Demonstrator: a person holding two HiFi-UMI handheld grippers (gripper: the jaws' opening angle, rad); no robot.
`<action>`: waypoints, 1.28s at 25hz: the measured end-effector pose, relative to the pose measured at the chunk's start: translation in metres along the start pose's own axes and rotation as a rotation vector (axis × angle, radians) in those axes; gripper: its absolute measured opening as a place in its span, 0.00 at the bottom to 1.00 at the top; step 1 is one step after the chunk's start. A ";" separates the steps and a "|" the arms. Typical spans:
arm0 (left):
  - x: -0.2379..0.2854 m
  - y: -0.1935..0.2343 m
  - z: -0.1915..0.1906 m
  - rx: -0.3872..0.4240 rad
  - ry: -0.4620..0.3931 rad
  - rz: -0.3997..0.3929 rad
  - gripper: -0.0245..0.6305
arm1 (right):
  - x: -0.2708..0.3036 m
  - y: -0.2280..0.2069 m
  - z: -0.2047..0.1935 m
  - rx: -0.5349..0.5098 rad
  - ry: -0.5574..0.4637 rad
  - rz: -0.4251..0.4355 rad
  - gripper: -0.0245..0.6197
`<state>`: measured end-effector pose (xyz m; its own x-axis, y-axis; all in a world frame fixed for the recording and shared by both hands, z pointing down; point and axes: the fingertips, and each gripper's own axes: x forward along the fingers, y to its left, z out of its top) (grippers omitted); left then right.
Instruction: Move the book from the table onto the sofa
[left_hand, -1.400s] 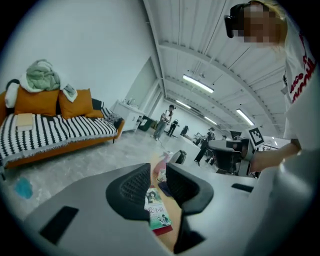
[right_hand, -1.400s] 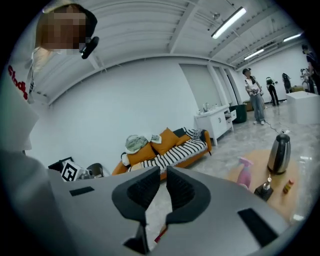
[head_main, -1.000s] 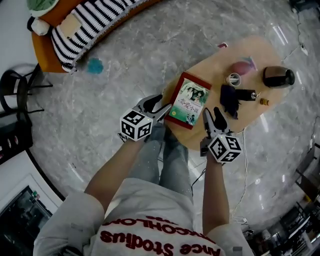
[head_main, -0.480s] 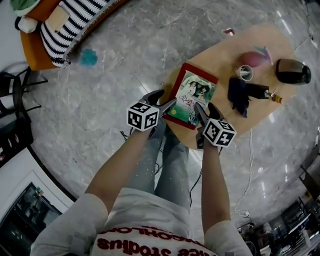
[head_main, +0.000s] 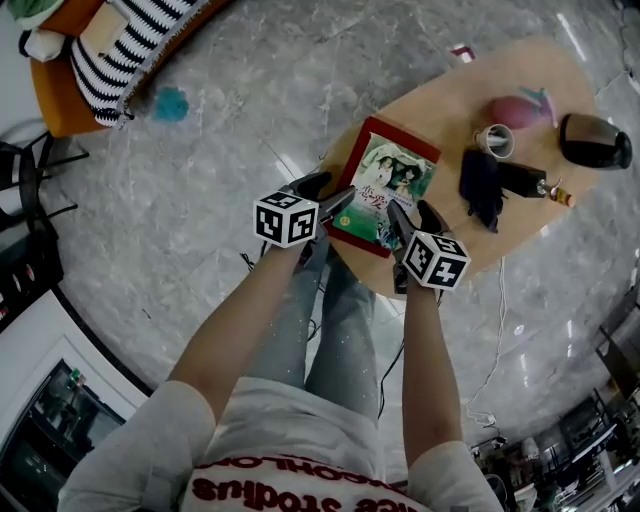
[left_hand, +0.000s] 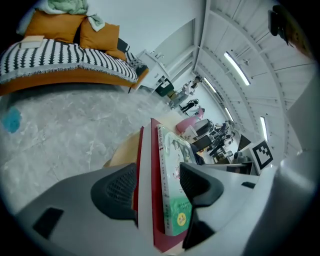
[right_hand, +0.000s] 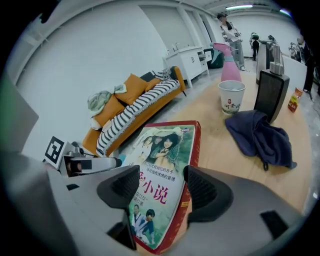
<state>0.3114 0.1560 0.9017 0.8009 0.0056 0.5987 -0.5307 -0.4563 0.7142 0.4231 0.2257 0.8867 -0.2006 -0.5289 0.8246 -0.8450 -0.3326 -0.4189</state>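
Note:
A red-bound book (head_main: 385, 183) with a green picture cover lies at the near end of the oval wooden table (head_main: 450, 90). My left gripper (head_main: 333, 201) is at the book's left near corner. In the left gripper view its jaws have just been opening and stand open, with the book's edge (left_hand: 167, 175) between the pads. My right gripper (head_main: 406, 216) is at the book's right near corner. Its jaws have also just been opening and are open astride the corner of the book (right_hand: 162, 180). The orange sofa (head_main: 60, 95) with a striped blanket (head_main: 130, 45) is across the floor at the far left.
Further along the table stand a paper cup (head_main: 493, 140), a pink object (head_main: 520, 108), a dark cloth (head_main: 480, 185), a black jug (head_main: 595, 142) and a small bottle (head_main: 558, 194). A teal scrap (head_main: 170, 103) lies on the marble floor near the sofa. A black chair (head_main: 25, 185) stands left.
Both grippers have come down and in to the book's near corners, and their jaws have widened. The book has not moved on the table.

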 end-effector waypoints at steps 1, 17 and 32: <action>0.001 0.002 -0.002 -0.002 0.008 -0.003 0.43 | 0.001 0.003 0.000 -0.006 0.001 0.008 0.49; -0.004 0.019 -0.017 -0.127 0.057 -0.104 0.35 | 0.040 0.056 -0.009 -0.143 0.087 0.153 0.49; -0.044 -0.040 0.015 0.005 0.030 -0.184 0.15 | 0.023 0.074 -0.009 -0.113 0.058 0.232 0.49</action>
<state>0.3019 0.1607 0.8414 0.8759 0.1159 0.4684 -0.3743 -0.4493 0.8112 0.3510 0.1960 0.8783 -0.4211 -0.5341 0.7331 -0.8223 -0.1163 -0.5571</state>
